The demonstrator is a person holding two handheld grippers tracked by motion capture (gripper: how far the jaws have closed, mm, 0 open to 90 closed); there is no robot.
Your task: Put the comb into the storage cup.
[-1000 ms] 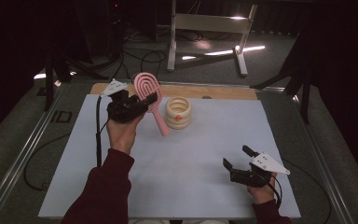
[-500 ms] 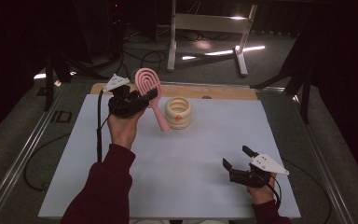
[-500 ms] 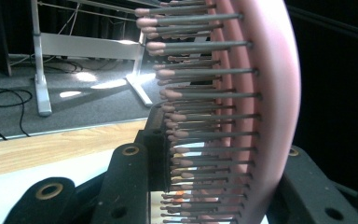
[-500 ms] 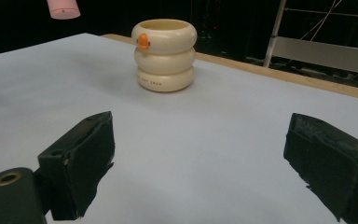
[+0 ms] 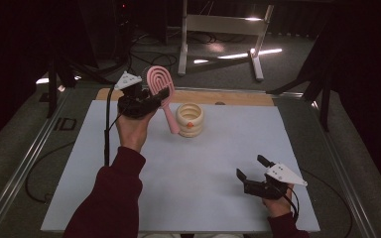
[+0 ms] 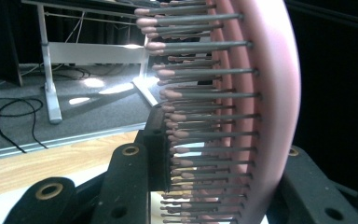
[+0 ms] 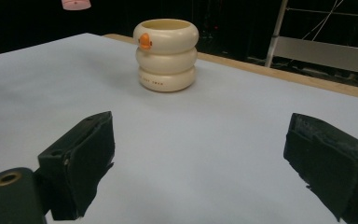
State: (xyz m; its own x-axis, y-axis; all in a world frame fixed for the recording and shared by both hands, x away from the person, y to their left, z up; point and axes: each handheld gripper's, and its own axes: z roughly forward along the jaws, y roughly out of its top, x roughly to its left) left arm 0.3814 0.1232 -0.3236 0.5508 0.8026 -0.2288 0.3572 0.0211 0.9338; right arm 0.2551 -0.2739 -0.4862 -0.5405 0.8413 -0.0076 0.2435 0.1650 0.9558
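Pink brush (image 5: 159, 94) held clear of the table, clamped by the left gripper (image 5: 146, 99) across its head; in the left gripper view we see the bristles (image 6: 200, 135) running from the pink back toward one finger (image 6: 156, 140), the back lying against the other finger, so the jaws close on the head's two faces. We judge this grip is chosen for the broad flat faces, which keep the brush from rolling. Long axis steeply tilted: looped head up and away from the person, handle slanting down past the fingers toward the cup (image 5: 190, 119), its tip near the cup's left side; touching or apart, we cannot tell. The cream ringed cup stands upright on the white mat (image 5: 193, 198), mouth up, probably the receiver for the handle. Right gripper (image 5: 258, 174) low over the near right of the mat, well apart, jaws spread wide with nothing between them, facing the cup as if waiting.
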